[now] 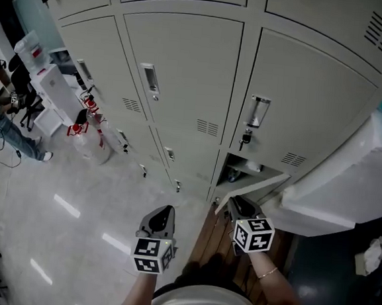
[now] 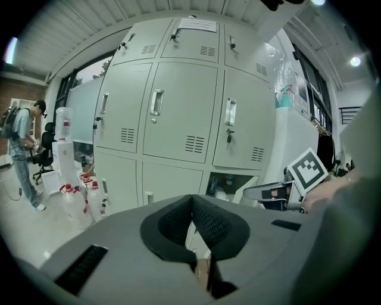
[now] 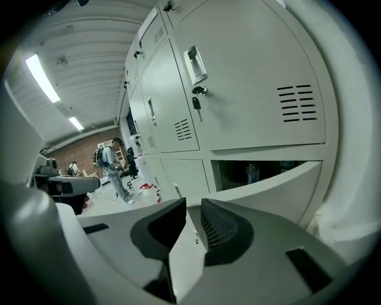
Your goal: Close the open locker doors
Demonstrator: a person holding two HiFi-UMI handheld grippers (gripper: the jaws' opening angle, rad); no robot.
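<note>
- Found the pale grey locker door (image 1: 258,184) ajar in the bottom row, lower right of centre in the head view, dark compartment behind.
- Noted right gripper (image 3: 190,205) jaws narrowly apart at its edge.
- Noted left gripper (image 2: 191,199) jaws together, empty.

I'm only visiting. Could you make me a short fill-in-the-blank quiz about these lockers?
The open locker door is in the ___ row. A key hangs from the locker directly ___ it. The bottles on the floor have ___ caps.
Missing words: bottom; above; red.
</note>
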